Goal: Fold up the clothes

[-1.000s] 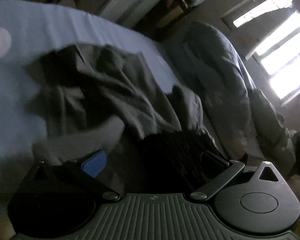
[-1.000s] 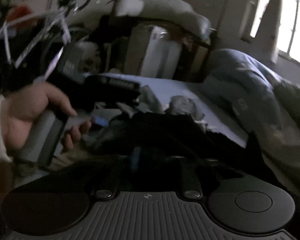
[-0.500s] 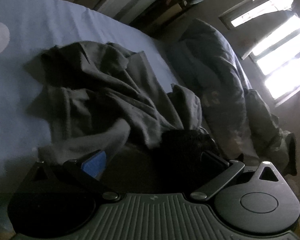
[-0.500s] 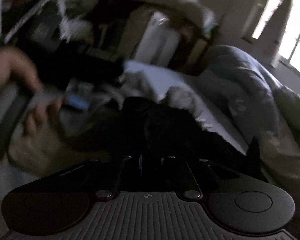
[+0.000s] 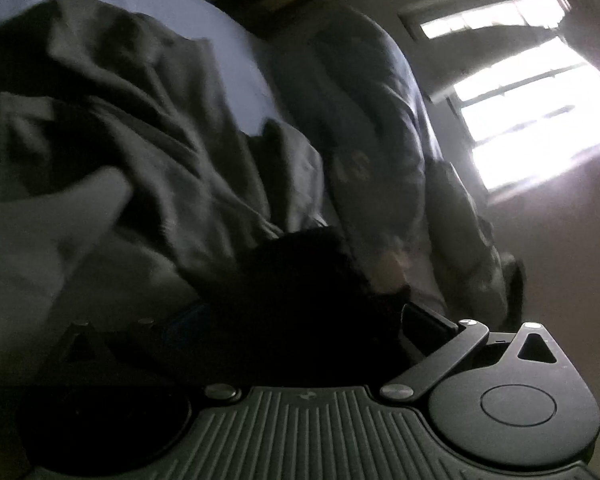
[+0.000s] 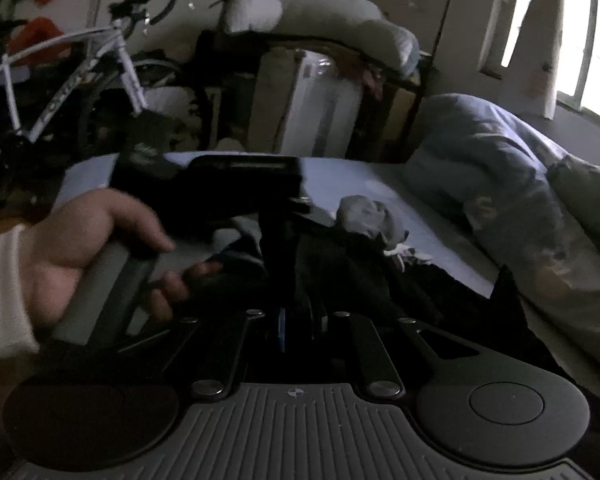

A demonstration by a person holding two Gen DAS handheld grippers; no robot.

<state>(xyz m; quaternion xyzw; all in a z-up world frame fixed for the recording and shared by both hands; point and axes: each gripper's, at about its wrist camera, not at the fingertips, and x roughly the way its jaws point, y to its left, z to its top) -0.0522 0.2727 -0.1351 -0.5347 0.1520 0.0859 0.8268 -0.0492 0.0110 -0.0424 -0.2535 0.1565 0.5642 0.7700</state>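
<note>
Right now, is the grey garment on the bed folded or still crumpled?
Crumpled. The grey garment lies in loose, uneven wrinkles on the blue sheet, with no flat, straight folds.

Dim, underexposed; blown-out window (image 5: pixel 536 112) glare at right; motion blur on left view; foreground clothes (image 6: pixel 352 276) lost in shadow; fisheye-bent edges

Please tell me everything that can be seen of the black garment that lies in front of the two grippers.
The black garment is dark, matte cloth, bunched and crumpled rather than flat; its type cannot be told in this dim light. It lies on the pale blue bed sheet, next to a grey garment that partly overlaps it. The right gripper is shut on its near edge, its fingers close together with cloth between them. The left gripper stands open, with the black cloth filling the space between its fingers.
</note>
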